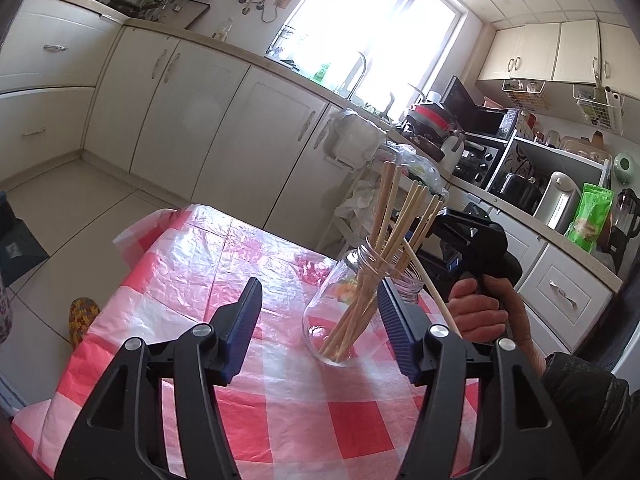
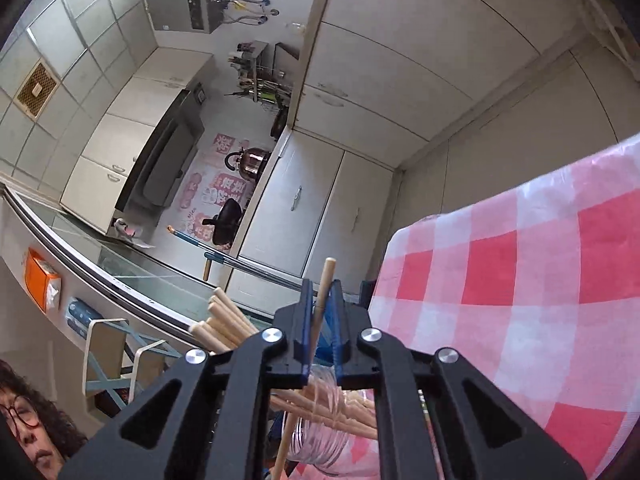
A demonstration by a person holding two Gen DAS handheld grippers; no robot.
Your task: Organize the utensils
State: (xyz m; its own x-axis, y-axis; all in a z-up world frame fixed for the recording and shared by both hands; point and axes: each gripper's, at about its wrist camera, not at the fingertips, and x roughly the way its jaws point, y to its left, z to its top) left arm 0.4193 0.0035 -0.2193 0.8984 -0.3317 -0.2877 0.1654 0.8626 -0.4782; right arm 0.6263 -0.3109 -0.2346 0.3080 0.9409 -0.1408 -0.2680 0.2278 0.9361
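A clear glass jar (image 1: pixel 336 316) stands tilted on the red-and-white checked tablecloth (image 1: pixel 240 280), holding several wooden chopsticks (image 1: pixel 396 216) that fan out of its mouth. My left gripper (image 1: pixel 318 296) is open, its jaws on either side of the jar without touching it. My right gripper (image 2: pixel 321 300) is shut on a single wooden chopstick (image 2: pixel 324 284) above the jar's mouth (image 2: pixel 320 412). In the left wrist view that chopstick (image 1: pixel 432 288) slants down toward the hand holding the right gripper (image 1: pixel 472 240). More chopstick ends (image 2: pixel 224 324) show to the left.
White kitchen cabinets (image 1: pixel 224 112) and a counter with a sink and appliances (image 1: pixel 480 132) run behind the table. The tiled floor (image 1: pixel 80 208) lies beyond the table's far edge. A person's face (image 2: pixel 28 424) is at the lower left in the right wrist view.
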